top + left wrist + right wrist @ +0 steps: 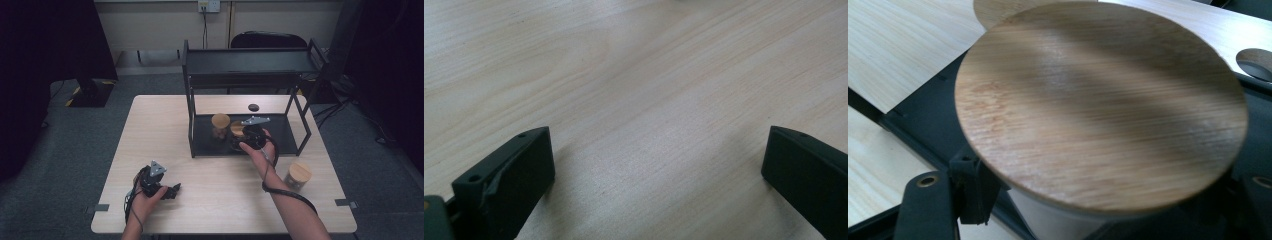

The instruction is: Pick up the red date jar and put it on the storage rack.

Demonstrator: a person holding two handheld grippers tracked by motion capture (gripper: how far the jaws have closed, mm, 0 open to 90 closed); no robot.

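A glass jar with a round bamboo lid (237, 128) (1098, 100) stands on the black lower shelf (282, 134) of a two-tier rack. My right gripper (245, 138) (1108, 200) is shut on the jar's body just under the lid, one black jaw on each side. A second bamboo-lidded jar (220, 123) stands just left of it on the same shelf; its lid edge (993, 9) shows behind. A third jar (298, 174) stands on the table at the right. My left gripper (173, 191) (659, 145) rests low on the bare wood near the front left, jaws wide open and holding nothing.
The black rack's upper shelf (245, 64) overhangs the jars, with uprights (190, 115) at its corners. A small black disc (253, 107) lies on the table behind the rack. A dark chair (267, 40) stands beyond the table's far edge.
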